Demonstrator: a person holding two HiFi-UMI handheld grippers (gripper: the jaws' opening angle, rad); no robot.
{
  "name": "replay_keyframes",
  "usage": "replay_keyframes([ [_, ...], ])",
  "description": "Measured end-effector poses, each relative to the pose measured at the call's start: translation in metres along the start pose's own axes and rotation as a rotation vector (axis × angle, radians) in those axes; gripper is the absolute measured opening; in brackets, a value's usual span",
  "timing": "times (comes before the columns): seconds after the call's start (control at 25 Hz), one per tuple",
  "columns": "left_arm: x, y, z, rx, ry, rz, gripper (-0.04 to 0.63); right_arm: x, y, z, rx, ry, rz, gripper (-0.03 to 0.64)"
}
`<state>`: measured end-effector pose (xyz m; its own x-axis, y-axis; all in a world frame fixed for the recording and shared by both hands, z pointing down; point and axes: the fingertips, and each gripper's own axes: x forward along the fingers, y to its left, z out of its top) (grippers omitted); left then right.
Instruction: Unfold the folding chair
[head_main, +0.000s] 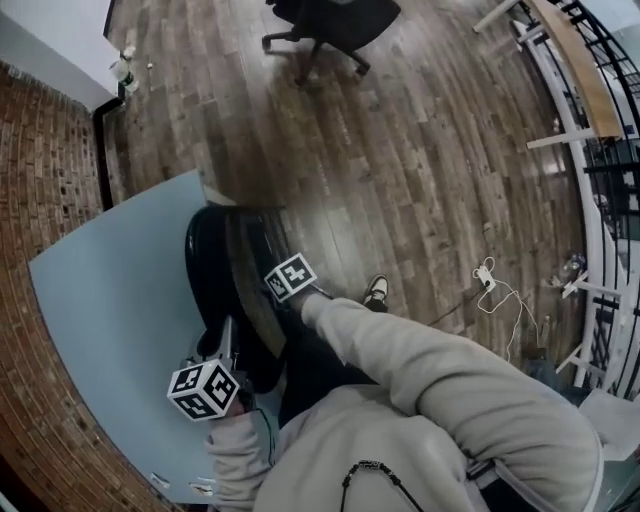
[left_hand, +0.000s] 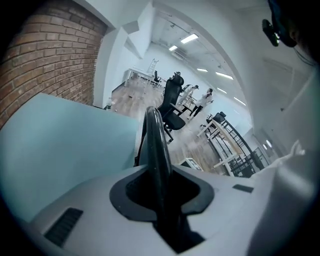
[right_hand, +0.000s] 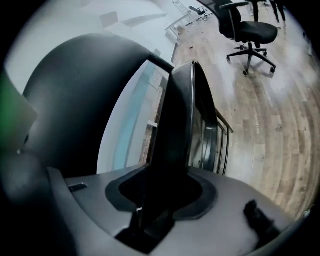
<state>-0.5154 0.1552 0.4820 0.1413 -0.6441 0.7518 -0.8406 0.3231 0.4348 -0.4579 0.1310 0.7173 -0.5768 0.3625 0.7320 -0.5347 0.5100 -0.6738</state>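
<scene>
Seen from the head camera looking down, a black folding chair (head_main: 213, 262) stands near the person, close beside a pale blue panel (head_main: 110, 300) on the left. A brick wall (head_main: 40, 170) runs behind the panel. Much of the chair is hidden under the person's grey sleeve (head_main: 420, 370) and the two marker cubes. Its seat, back and legs merge into one dark shape, and how far it is opened cannot be told.

The left hand-held gripper (head_main: 228, 342) is at the near end of the chair. In its own view its jaws are clamped on a thin black tube (left_hand: 155, 145) of the frame. The tube runs up and away from the dark slot, and the jaw tips are lost in shadow.

The right hand-held gripper (head_main: 282, 282) is farther up the chair, on its right side. In its own view the jaws are shut on a broad dark edge of the chair (right_hand: 182, 120), seen edge-on. A large dark curved part fills the left of that view, and its outline is cut off.

To the right of the chair lies wood floor (head_main: 420, 180), with a shoe (head_main: 376, 292) and a white cable (head_main: 495, 285) on it. A black office chair (head_main: 335, 25) stands far off, cut by the top edge.
</scene>
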Motion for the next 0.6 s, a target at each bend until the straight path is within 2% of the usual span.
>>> replay_keyframes([
  [0.12,0.011,-0.014,-0.004,-0.031,-0.001,-0.016,0.087,-0.051,-0.055,-0.012,0.057,-0.033,0.073,0.129],
  [0.32,0.045,-0.053,-0.021,-0.045,0.001,-0.058,0.084,-0.113,-0.159,-0.042,0.101,-0.058,0.377,0.124],
  [0.44,0.074,-0.082,-0.03,-0.036,-0.013,-0.085,0.086,-0.144,-0.23,-0.051,0.08,-0.108,0.502,0.126],
  [0.6,0.1,-0.098,-0.049,-0.034,0.001,-0.11,0.086,-0.159,-0.313,-0.089,0.108,-0.144,0.643,0.127],
])
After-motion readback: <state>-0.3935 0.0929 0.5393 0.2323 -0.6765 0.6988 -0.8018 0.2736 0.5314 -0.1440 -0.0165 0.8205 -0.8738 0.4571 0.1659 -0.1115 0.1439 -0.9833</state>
